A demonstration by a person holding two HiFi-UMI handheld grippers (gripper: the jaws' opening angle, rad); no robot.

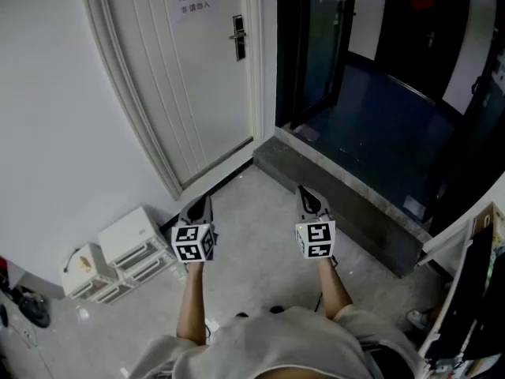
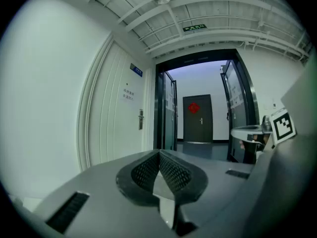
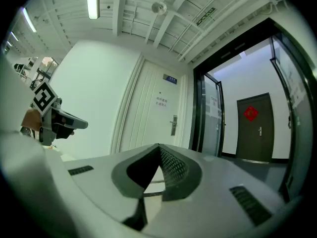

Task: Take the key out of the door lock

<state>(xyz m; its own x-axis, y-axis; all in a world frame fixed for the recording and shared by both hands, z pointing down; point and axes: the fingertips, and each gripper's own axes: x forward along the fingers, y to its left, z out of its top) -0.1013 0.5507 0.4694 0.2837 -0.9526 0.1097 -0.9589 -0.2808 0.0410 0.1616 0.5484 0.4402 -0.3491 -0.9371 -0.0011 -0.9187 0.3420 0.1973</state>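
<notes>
The white door (image 1: 189, 77) stands shut in the wall ahead of the person, and everything else is placed from it. To the right of the door a dark glazed doorway (image 1: 316, 46) opens onto a corridor, with a grey stone step (image 1: 347, 212) running along its foot. Down and to the left of the door, against the same wall, sit white plastic drawer units (image 1: 130, 247). A paper notice (image 1: 194, 2) is stuck high on the door.

Both grippers are held out level, well short of the door and pointing roughly toward it. The left gripper (image 1: 207, 199) has its jaws brought together at the tips with nothing between them. The right gripper (image 1: 304, 190) is likewise closed and empty, its tips meeting.

The lock plate with its handle (image 1: 238, 38) sits at the door's right edge, about mid-height. The key should be in this lock, but at this range it is too small to make out in any view.

Judging from this, the task is at the approach stage: nothing has been reached yet. The next move calls for walking up to the door, opening one gripper's jaws, lining them up on the key's head below the handle, pinching it and drawing it straight out.
</notes>
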